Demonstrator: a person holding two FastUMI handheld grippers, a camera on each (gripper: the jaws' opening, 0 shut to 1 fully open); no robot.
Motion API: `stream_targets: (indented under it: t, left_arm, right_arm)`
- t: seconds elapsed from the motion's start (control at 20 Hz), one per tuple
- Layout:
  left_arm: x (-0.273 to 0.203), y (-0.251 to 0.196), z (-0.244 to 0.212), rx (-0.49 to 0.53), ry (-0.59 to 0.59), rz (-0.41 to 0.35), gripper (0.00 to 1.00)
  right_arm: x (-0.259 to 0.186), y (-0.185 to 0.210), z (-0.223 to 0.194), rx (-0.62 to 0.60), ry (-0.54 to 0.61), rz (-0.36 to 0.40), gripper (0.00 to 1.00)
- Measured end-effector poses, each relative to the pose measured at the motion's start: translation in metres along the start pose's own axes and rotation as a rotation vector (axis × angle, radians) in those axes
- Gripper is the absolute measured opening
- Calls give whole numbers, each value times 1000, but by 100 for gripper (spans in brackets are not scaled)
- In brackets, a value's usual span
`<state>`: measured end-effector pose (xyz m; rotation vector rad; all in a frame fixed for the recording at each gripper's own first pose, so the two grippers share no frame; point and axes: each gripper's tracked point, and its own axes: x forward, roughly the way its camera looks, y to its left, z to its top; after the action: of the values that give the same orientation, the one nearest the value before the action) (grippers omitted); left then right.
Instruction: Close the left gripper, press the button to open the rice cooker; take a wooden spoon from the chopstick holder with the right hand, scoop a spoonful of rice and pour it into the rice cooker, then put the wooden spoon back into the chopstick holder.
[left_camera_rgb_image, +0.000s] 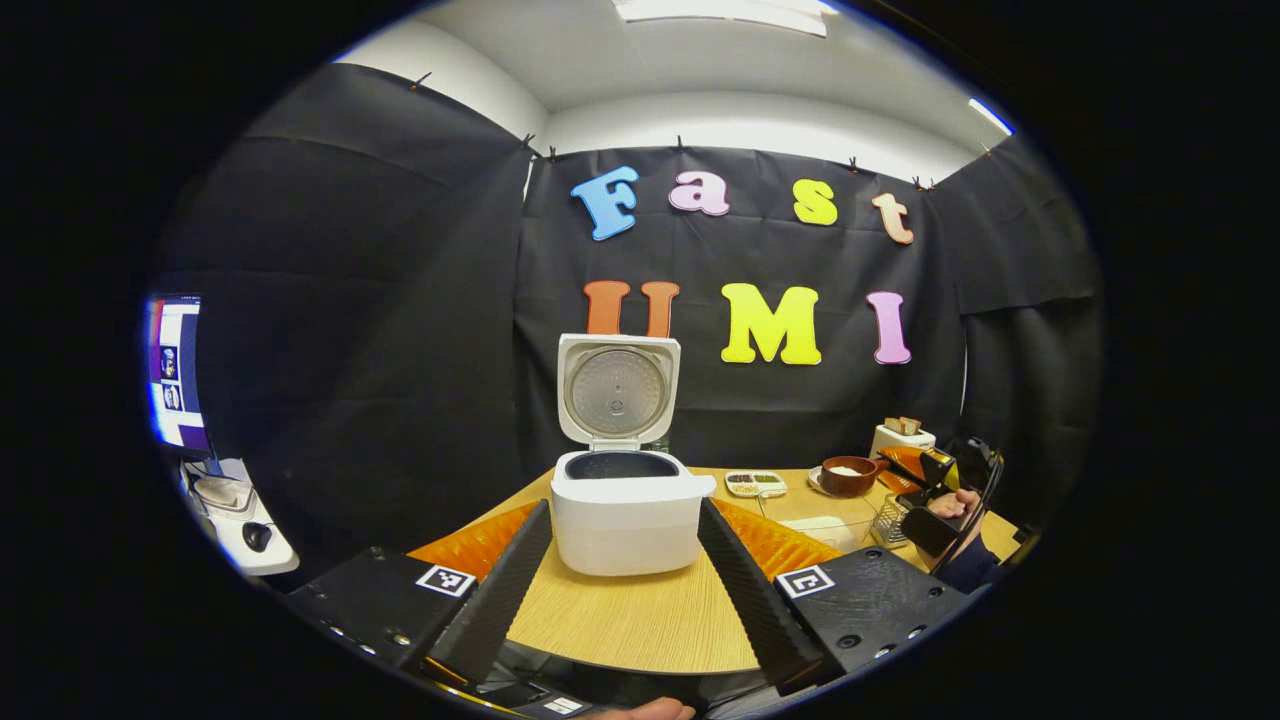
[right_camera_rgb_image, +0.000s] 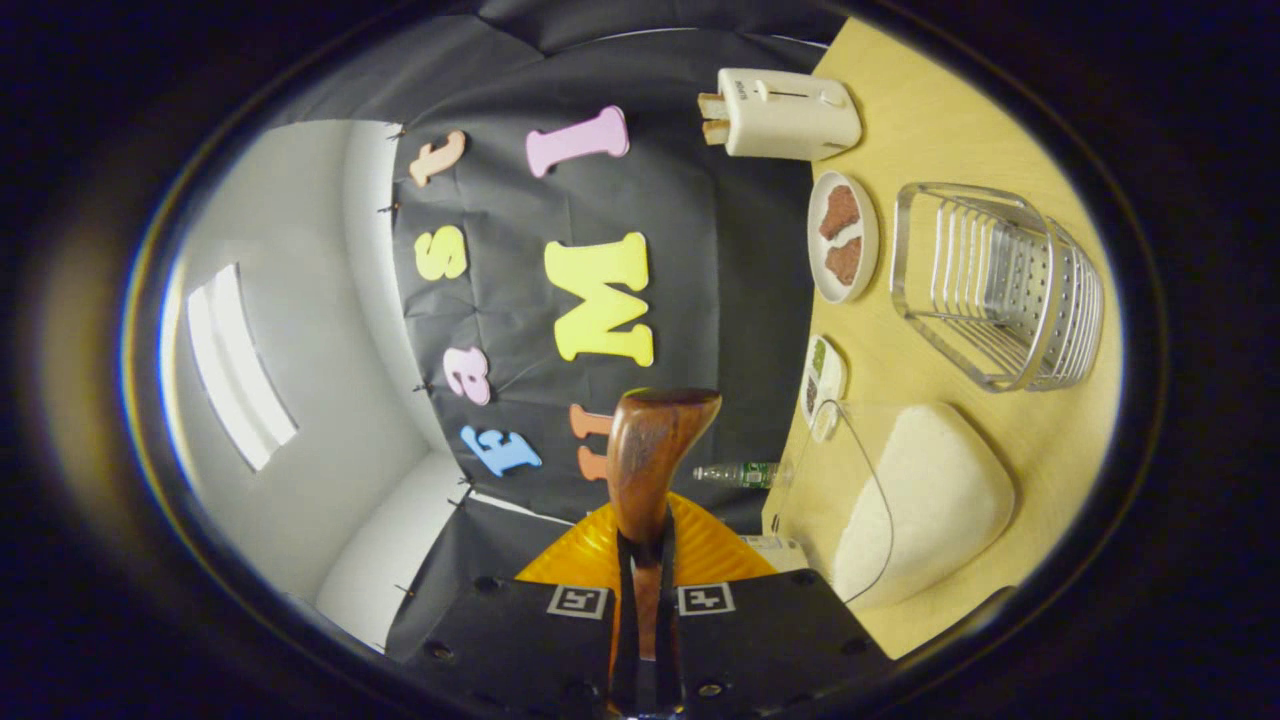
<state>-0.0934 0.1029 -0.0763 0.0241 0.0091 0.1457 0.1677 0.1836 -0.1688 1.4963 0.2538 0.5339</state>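
The white rice cooker (left_camera_rgb_image: 622, 510) stands on the wooden table (left_camera_rgb_image: 640, 620) with its lid (left_camera_rgb_image: 617, 390) raised upright and the dark inner pot showing. My left gripper (left_camera_rgb_image: 622, 512) is open in front of it, fingers spread wide, holding nothing. At the far right, a hand holds my right gripper (left_camera_rgb_image: 935, 480) above the table. In the right gripper view, that gripper (right_camera_rgb_image: 645, 548) is shut on the handle of a wooden spoon (right_camera_rgb_image: 652, 450), whose head points away from me. A clear container of white rice (right_camera_rgb_image: 925, 500) and the wire chopstick holder (right_camera_rgb_image: 1000, 290) lie to its side.
A toaster (right_camera_rgb_image: 785, 115), a plate with brown pieces (right_camera_rgb_image: 842, 235) and a small divided dish (right_camera_rgb_image: 822, 375) sit along the table's back. A brown bowl (left_camera_rgb_image: 848, 475) stands right of the cooker. A monitor (left_camera_rgb_image: 178, 370) and mouse (left_camera_rgb_image: 257, 536) are on a side desk.
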Motion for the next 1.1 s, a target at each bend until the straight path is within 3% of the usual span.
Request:
stream_targets:
  t: [0.45, 0.9, 1.1]
  left_arm:
    - [-28, 45, 2, 2, -17, 40, 94]
    - [-51, 86, 9, 3, -41, 91, 94]
    - [-53, 96, 9, 6, -52, 102, 94]
  right_arm:
    - [48, 51, -65, -203, 87, 16, 12]
    - [141, 111, -153, -299, 196, 68, 12]
    - [179, 116, -194, -406, 243, 62, 12]
